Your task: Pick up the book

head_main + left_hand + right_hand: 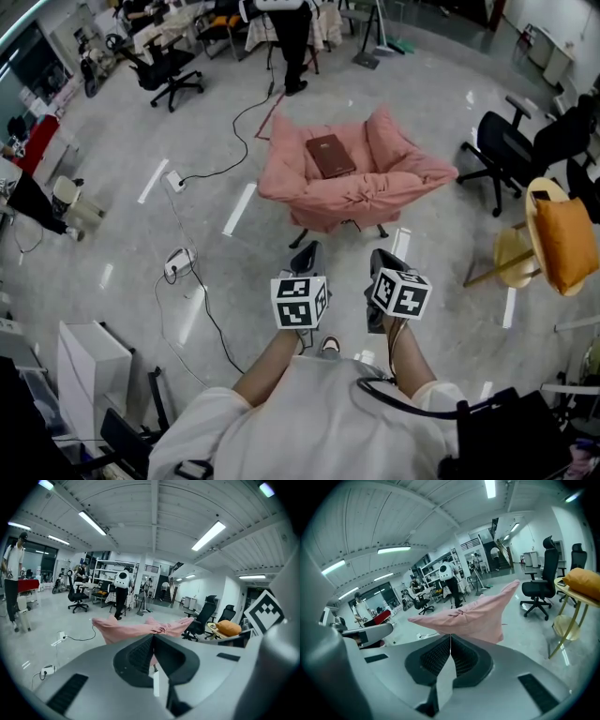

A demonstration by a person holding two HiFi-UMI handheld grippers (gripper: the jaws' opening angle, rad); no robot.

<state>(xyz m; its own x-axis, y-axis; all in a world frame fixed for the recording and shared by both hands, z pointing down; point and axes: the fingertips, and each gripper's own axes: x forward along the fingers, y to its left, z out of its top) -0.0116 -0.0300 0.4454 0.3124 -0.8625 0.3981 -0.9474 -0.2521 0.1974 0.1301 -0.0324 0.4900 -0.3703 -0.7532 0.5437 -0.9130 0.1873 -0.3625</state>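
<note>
A dark brown book [330, 155] lies flat on the seat of a chair draped in pink cloth [349, 192]. I stand a short way in front of that chair. My left gripper [307, 254] and right gripper [383, 260] are held side by side at waist height, both pointing at the chair and well short of it. The jaws of each are pressed together with nothing between them. In the left gripper view the pink cloth [140, 629] rises just beyond the shut jaws [153, 639]; the right gripper view shows the same cloth [468, 616] past its jaws [450, 638]. The book is hidden in both gripper views.
Black office chairs [506, 155] and a yellow stool with an orange cushion [561, 239] stand at the right. Power strips and cables [178, 262] lie on the grey floor at the left. A person [292, 37] stands behind the pink chair. A white cabinet [89, 370] is near left.
</note>
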